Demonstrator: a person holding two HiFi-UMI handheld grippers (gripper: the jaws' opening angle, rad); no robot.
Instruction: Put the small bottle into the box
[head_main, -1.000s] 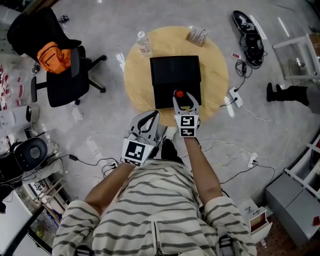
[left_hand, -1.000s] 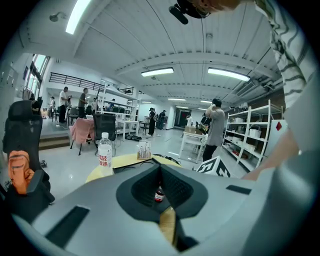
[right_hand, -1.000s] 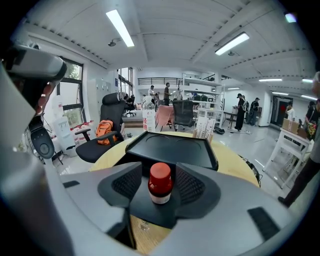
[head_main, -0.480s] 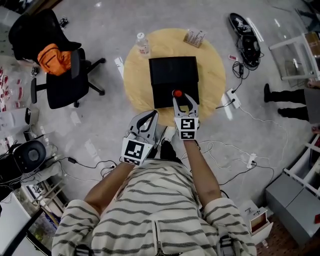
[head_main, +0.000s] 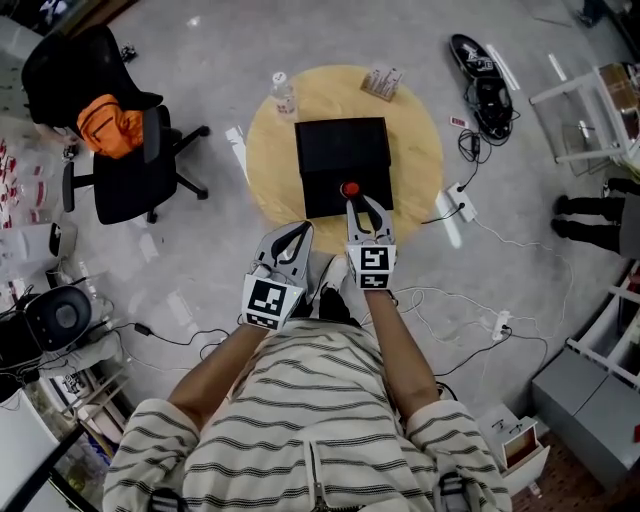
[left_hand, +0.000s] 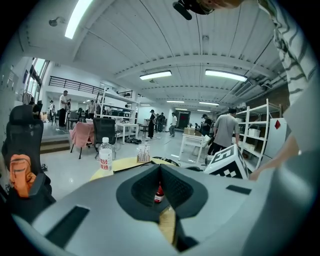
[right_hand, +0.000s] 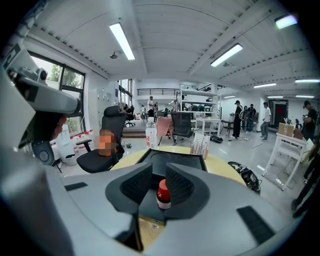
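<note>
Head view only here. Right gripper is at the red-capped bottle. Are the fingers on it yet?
Observer: Not fully. In the right gripper view the small bottle stands upright between the fingers of the right gripper, which are closing. A gap shows on the bottle's left side.
Operator: Is the box ready to take it?
Observer: The box is open just beyond the bottle, with two round recesses inside.
Operator: Is the left gripper holding anything?
Observer: No. The left gripper view shows the fingertips of the left gripper together with nothing between them.
</note>
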